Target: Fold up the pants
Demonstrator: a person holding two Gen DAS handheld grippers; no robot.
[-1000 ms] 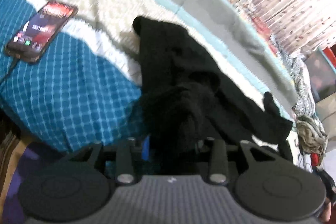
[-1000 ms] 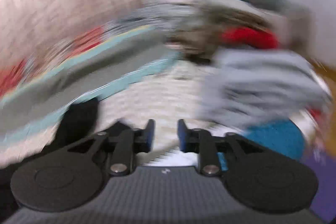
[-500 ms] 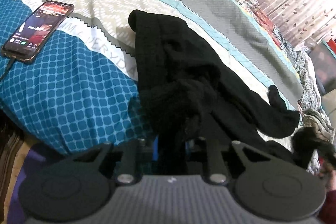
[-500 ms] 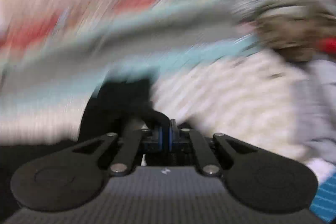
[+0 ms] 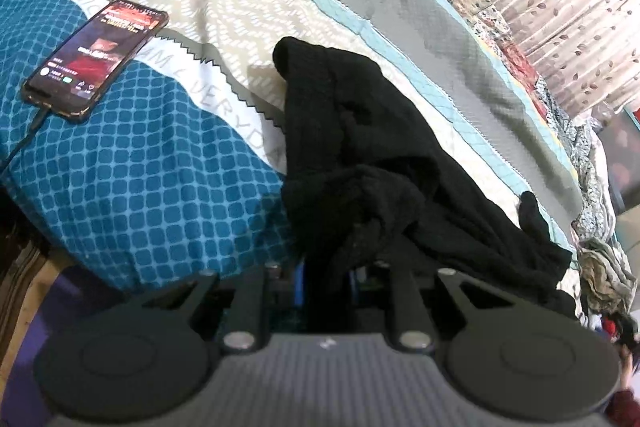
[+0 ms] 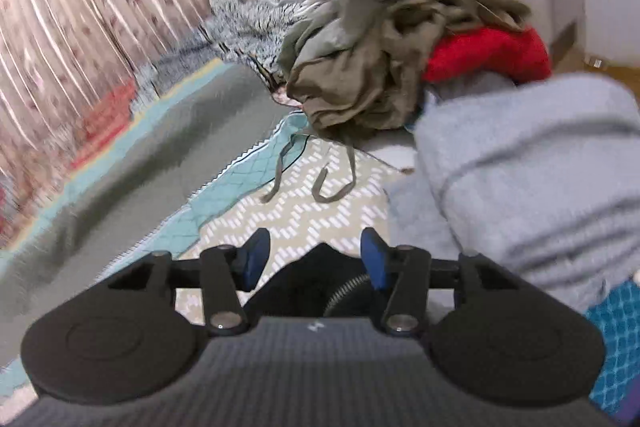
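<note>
Black pants (image 5: 372, 155) lie crumpled on the bed, stretching from the middle toward the near edge in the left wrist view. My left gripper (image 5: 326, 279) is shut on a bunched end of the pants, with fabric hiding the fingertips. In the right wrist view my right gripper (image 6: 314, 259) is open, and a bit of black fabric (image 6: 312, 279) lies just below and between its blue pads (image 6: 254, 259); it is not gripped.
A phone (image 5: 96, 55) on a cable lies on the blue patterned bedspread (image 5: 140, 179) at left. A pile of clothes, olive (image 6: 380, 67), red (image 6: 488, 55) and grey (image 6: 532, 163), sits ahead of the right gripper. Curtains (image 6: 72, 7) hang beyond the bed.
My right gripper was shut half a second ago and now stands open, and has swung toward the clothes pile. My left gripper keeps its hold on the pants, shifted slightly.
</note>
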